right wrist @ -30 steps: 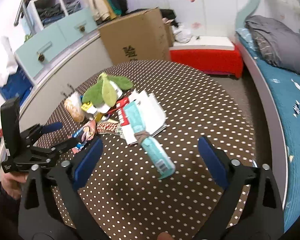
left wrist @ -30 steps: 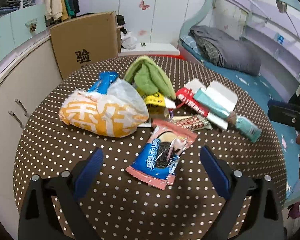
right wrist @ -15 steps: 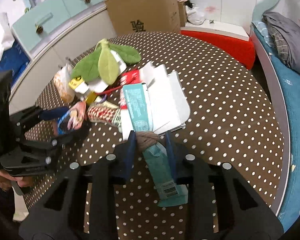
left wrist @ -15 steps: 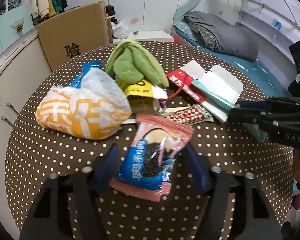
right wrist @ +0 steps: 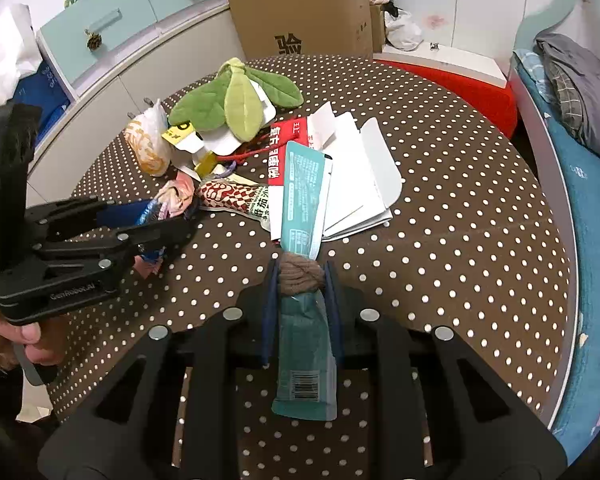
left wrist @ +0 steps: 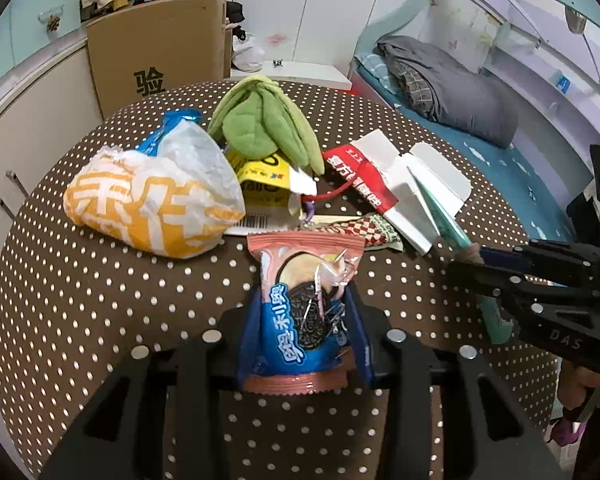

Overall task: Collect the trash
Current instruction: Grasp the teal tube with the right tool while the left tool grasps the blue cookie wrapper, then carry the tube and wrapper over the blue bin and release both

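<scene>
On the brown dotted round table [left wrist: 100, 320] lies a pink and blue cookie packet [left wrist: 300, 316]. My left gripper [left wrist: 304, 298] has its blue pads pressed on both sides of it, jaws still closing; the packet buckles between them. From the right wrist view, the left gripper [right wrist: 168, 220] holds the cookie packet [right wrist: 176, 196] at the left. My right gripper [right wrist: 301, 276] is closing on a teal packet [right wrist: 304, 196] at the brown band [right wrist: 300, 278] wound round it. In the left wrist view, the right gripper [left wrist: 464, 260] grips it at the right.
Behind the packets lies a heap: an orange and white plastic bag [left wrist: 152, 204], a green plush leaf [left wrist: 264, 124], a yellow pack [left wrist: 260, 176], a red and white carton [left wrist: 384, 176], a checked wrapper [left wrist: 372, 228]. A cardboard box [left wrist: 156, 52] and a bed [left wrist: 440, 88] stand beyond the table.
Both grippers went from wide open to closed: the left jaws came in on the cookie packet, the right ones on the teal packet. Both moved closer to the heap.
</scene>
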`<action>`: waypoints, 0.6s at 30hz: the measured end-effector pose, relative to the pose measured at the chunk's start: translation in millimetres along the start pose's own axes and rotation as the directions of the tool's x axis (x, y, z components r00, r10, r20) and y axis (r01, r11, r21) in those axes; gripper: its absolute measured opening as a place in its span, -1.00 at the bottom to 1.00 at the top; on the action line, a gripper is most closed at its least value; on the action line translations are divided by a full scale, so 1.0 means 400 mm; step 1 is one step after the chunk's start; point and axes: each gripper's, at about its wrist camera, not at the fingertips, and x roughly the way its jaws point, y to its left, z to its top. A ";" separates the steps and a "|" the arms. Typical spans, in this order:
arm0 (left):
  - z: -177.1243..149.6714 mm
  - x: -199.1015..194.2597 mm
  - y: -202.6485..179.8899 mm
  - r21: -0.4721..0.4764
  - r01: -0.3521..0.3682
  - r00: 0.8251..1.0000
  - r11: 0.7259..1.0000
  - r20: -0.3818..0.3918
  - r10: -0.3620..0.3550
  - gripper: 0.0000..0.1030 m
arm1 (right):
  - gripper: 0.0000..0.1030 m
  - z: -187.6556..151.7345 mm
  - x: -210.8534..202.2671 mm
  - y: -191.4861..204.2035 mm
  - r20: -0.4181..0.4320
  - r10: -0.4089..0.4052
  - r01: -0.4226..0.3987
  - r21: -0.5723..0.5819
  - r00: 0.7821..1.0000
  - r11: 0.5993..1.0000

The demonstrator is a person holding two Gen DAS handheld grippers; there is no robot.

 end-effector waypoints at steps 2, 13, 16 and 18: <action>-0.010 -0.006 -0.001 -0.012 0.010 1.000 1.000 -0.001 -0.010 -0.26 | -0.57 -0.004 -0.014 -0.002 0.011 0.002 -0.002 0.000 1.000 1.000; 0.013 -0.098 -0.041 -0.024 0.046 0.995 0.999 0.085 -0.044 -0.27 | -0.57 0.019 -0.144 -0.040 0.143 0.012 -0.016 0.028 0.990 0.999; 0.047 -0.125 -0.067 -0.008 0.057 0.991 0.998 0.125 -0.056 -0.27 | -0.57 0.036 -0.200 -0.070 0.198 0.007 -0.017 0.050 0.980 0.999; 0.069 -0.134 -0.086 0.005 0.063 0.988 0.998 0.144 -0.063 -0.27 | -0.57 0.049 -0.237 -0.092 0.235 -0.009 -0.008 0.070 0.972 0.998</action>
